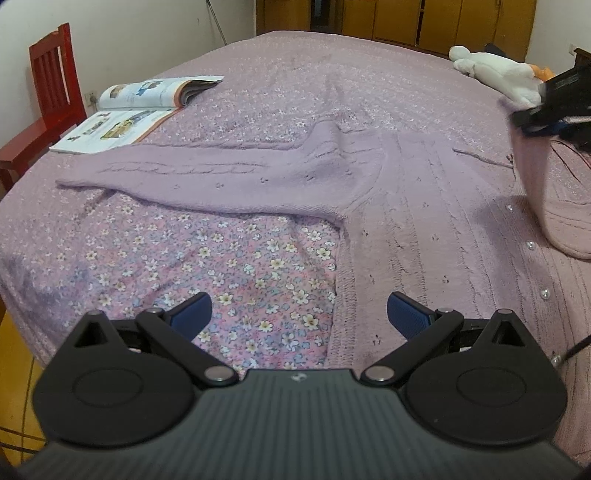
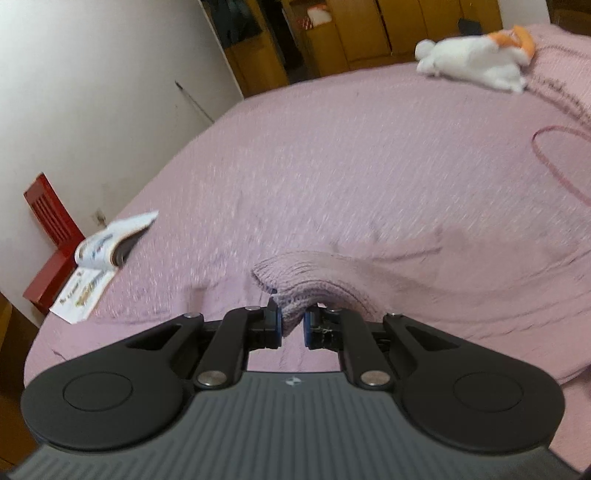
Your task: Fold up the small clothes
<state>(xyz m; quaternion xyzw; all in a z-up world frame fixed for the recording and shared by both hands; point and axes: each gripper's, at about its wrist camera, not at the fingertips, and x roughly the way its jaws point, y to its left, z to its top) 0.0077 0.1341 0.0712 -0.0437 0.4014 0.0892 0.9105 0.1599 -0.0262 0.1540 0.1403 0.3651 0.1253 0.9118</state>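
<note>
A lilac knitted cardigan (image 1: 413, 221) lies spread on the bed, with one sleeve (image 1: 207, 177) stretched flat to the left and small clear buttons down its front. My left gripper (image 1: 299, 314) hovers open over the cardigan's lower left hem, nothing between its blue pads. At the right edge of the left wrist view my right gripper (image 1: 532, 118) holds the other sleeve (image 1: 532, 173) lifted off the bed. In the right wrist view that gripper (image 2: 292, 325) is shut on the sleeve's ribbed cuff (image 2: 295, 291), which bunches up between the pads.
The bed carries a pink floral cover (image 1: 229, 266). An open magazine (image 1: 136, 110) lies at its left edge beside a red wooden chair (image 1: 48, 99). A white plush toy (image 1: 495, 70) rests at the far right. Wooden cabinets (image 1: 443, 18) stand behind the bed.
</note>
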